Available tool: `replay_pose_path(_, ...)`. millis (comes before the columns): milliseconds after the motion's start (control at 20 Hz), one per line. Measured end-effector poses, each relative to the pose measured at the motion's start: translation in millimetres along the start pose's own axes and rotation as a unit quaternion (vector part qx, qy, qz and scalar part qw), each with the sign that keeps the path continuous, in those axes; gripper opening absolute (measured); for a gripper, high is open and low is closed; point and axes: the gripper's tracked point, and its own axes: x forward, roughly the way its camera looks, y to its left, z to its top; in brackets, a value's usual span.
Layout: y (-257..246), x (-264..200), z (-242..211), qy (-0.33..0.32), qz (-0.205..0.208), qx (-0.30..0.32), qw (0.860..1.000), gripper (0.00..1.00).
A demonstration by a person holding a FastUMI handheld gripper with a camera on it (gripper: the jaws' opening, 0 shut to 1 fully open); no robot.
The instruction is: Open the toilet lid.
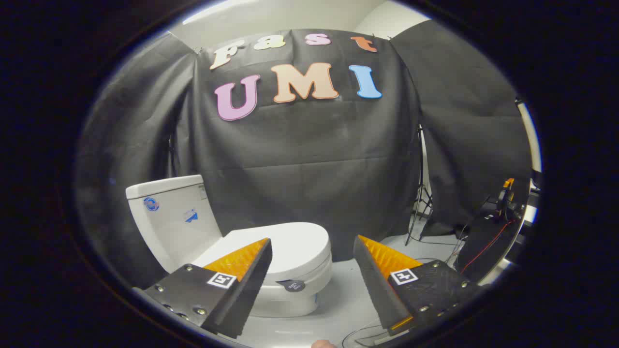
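- Hand-held two-finger gripper (312, 246): its fingers are spread wide apart with nothing between them; each finger carries a ribbed inner pad and a small square printed marker on its base block.
- White ceramic toilet (271, 270), taken as the landmark: it stands on the floor just beyond the fingers. The left finger (242, 280) overlaps its near side; the right finger (382, 280) sits clear of it, to its right.
- Smooth white oval toilet lid (295, 244): closed, lying flat on the seat, its rounded front end pointing towards the gap between the fingers. No finger is touching it.
- Small dark round tag (292, 285): on the toilet's front, just under the lid's rim.
- White boxy cistern (171, 217): upright at the toilet's back end, with a round blue sticker and a second small sticker on its side.
- Pale grey smooth floor (346, 285): runs around the toilet and out to its right, with thin cables lying on it near the right finger.
- Black cloth booth wall (309, 159): hangs in folds right behind the toilet and wraps to both sides.
- Thin black tripod stand (420, 193): well to the toilet's right, against the cloth.
- Dark equipment with red and black wires (493, 227): farther right of the toilet; details too small to tell.
- Pale ceiling (290, 14): visible above the cloth.
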Motion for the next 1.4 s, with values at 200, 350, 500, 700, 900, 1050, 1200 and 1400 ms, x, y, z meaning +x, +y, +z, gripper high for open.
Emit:
replay_pose_path(200, -0.3, 2.7, -5.9, 0.005, -0.001, -0.001, 1.0, 1.0)
replay_pose_path(350, 0.5, 3.5, -8.2, 0.008, 0.0, -0.001, 1.0, 1.0)
replay_pose_path(500, 1.8, 4.2, -10.1, 0.009, 0.0, -0.004, 1.0, 1.0)
replay_pose_path(700, 4.7, 5.7, -11.3, 0.009, 0.004, -0.01, 1.0, 1.0)
replay_pose_path(900, 5.2, 6.2, -8.8, 0.005, 0.003, -0.013, 1.0, 1.0)
replay_pose_path(1050, 5.9, 11.2, -8.2, 0.004, 0.004, -0.012, 1.0, 1.0)
replay_pose_path(1200, 3.8, 19.5, -17.4, 0.019, 0.005, -0.034, 0.999, 1.0)
replay_pose_path(1400, 7.4, 38.3, -32.6, 0.045, 0.017, -0.011, 0.999, 1.0)
